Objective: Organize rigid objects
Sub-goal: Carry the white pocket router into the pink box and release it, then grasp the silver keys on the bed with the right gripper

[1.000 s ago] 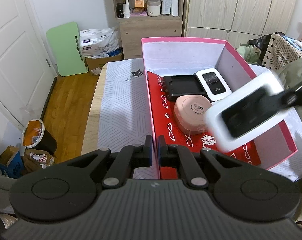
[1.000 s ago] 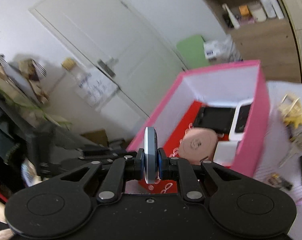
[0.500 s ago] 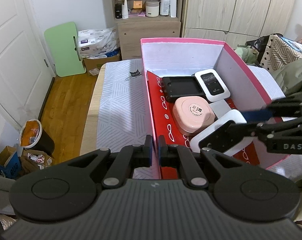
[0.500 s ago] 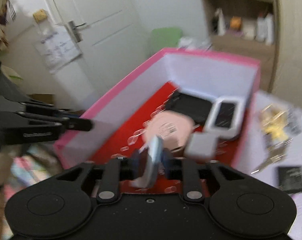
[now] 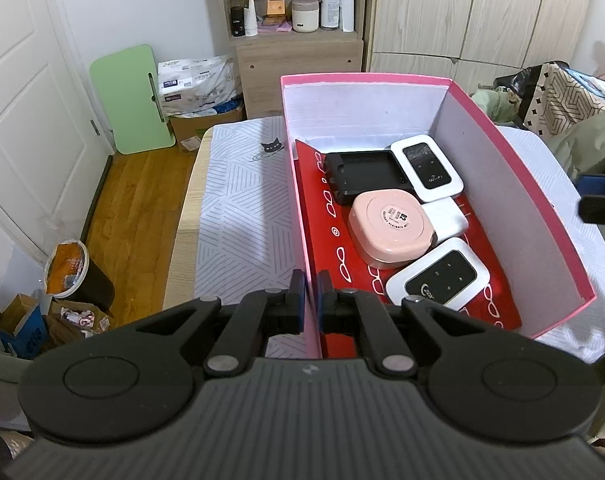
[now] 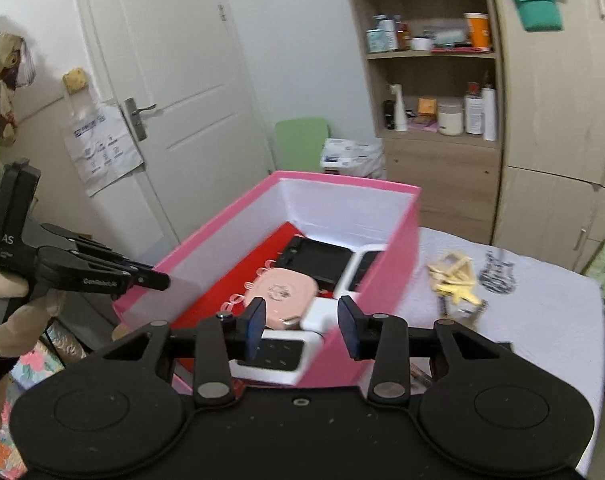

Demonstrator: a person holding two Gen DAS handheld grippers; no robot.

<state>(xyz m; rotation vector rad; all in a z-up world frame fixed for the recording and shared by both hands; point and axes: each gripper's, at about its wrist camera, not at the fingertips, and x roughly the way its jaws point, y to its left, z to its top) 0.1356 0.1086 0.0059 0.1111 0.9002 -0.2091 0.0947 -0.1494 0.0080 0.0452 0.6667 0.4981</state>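
Now white router (image 5: 438,280), black face, flat in pink box (image 5: 542,204)

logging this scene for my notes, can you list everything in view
box: 1, pink, white walls, red floor, on the table
wifi units: 2, white with black faces, one at the box's far end, one at the near end
tray: 1, black, far end of the box
case: 1, pink, middle of the box
charger: 1, white, beside the case
keys: 1 bunch, yellow tag, on the table right of the box
cloth: 1, white, patterned, covers the table
bin: 1, black, on the floor
board: 1, green, against the wall
left gripper: fingers shut on the box wall
right gripper: fingers have just been opening, nothing between them
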